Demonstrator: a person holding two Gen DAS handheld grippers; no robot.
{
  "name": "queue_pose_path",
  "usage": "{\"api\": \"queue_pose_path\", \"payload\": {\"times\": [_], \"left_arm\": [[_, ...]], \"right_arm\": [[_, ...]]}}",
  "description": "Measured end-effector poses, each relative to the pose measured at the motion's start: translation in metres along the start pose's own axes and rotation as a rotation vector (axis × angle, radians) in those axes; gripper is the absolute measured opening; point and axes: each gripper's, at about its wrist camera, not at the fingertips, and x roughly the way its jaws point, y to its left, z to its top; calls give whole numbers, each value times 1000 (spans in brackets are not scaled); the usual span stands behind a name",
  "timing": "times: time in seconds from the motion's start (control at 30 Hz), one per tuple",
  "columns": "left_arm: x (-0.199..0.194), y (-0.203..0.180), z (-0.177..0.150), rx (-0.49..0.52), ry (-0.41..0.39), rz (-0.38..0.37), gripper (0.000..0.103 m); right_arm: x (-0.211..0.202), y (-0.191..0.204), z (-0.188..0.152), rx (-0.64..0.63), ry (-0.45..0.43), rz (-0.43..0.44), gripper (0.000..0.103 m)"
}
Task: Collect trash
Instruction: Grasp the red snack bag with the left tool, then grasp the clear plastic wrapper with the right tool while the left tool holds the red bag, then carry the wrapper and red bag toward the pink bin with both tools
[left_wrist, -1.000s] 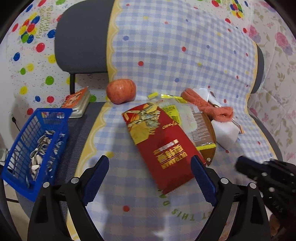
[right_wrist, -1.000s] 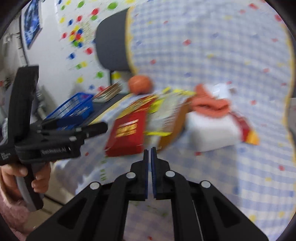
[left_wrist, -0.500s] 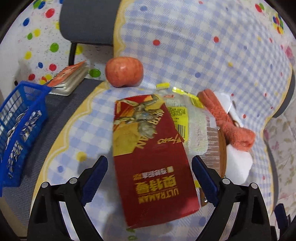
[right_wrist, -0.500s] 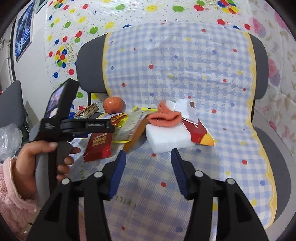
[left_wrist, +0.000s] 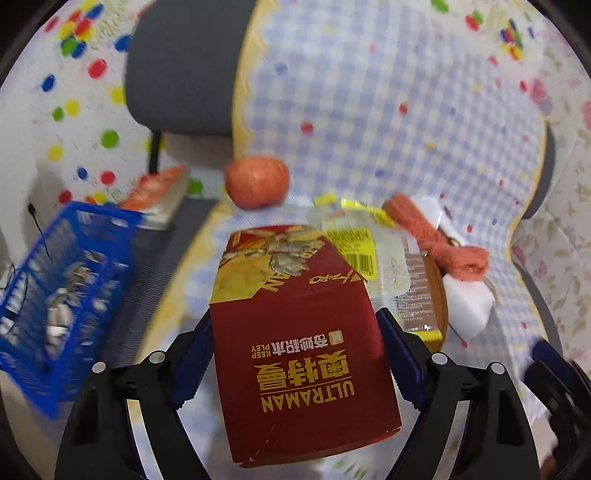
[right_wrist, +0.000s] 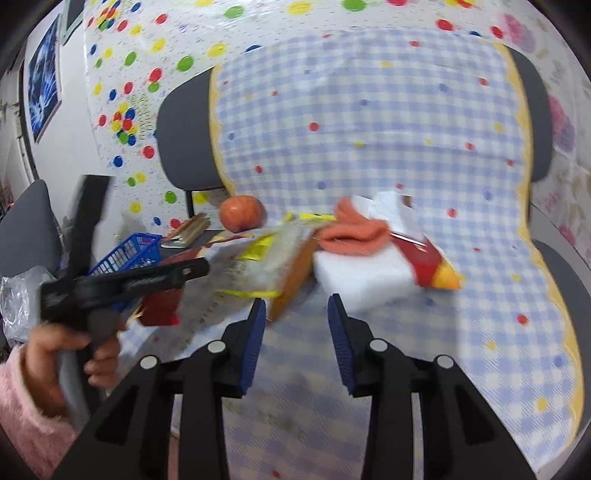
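The red packet (left_wrist: 299, 350) lies flat on the checked cover (left_wrist: 388, 110), just in front of the apple (left_wrist: 257, 181), its printed end toward me; it sits between the two fingers of my left gripper (left_wrist: 295, 321), and its long edges reach both blue pads; those jaws have just been closing a little around it, though I cannot tell whether the pads press it yet, since the view is blurred. Right of the packet and partly under it is a clear wrapper (left_wrist: 369, 251) with a yellow label, also in front of the apple; further right of the apple an orange cloth (left_wrist: 436, 240) is draped over a white block (left_wrist: 469, 306). Left of the apple a book (left_wrist: 159, 192) rests on the bare grey seat, and nearer me than that stands a blue basket (left_wrist: 55, 295).

My right gripper (right_wrist: 295, 306) hangs over the cover in front of the block, well right of the apple; its jaws stand partly apart with nothing between them, and they have just been closing. In that view my left hand (right_wrist: 74, 354), in a pink sleeve (right_wrist: 22, 417), grips the left gripper's handle.
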Motion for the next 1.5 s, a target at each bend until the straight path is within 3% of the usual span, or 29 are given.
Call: {"api": "queue_pose_path", "payload": {"times": [0.2,0.33,0.5,0.63,0.67,0.73,0.77,0.83,1.0,1.1,1.23,1.5], "left_arm": [[-30,24,6,-9,-74,-25,83],[-28,29,8,14,-87,-42,83],[-18,42,5,8,-73,-55,83],[-13,45,1,4,-62,-67,83],[-13,45,1,5,-63,-64,83],[-14,44,-1,6,-64,-64,83],[-16,43,-1,8,-67,-64,83],[-21,41,-3,21,-79,-57,83],[-48,33,-4,44,-133,-50,83],[-67,24,-6,59,-166,-74,83],[-89,7,-13,92,-188,-112,83],[-124,-41,-45,222,-224,-197,83]], "right_arm": [[48,18,-1,88,110,84,35],[77,24,-12,172,166,86,42],[91,17,-2,266,105,32,53],[103,4,10,373,70,15,52],[104,0,12,396,53,3,50],[104,-4,18,423,33,9,14],[101,-4,22,413,23,18,10],[85,10,29,303,-13,10,4],[16,52,39,-3,-136,-64,3],[-25,63,35,-110,-184,-115,3],[-65,59,23,-131,-205,-141,3],[-129,36,-21,-49,-222,-197,3]]}}
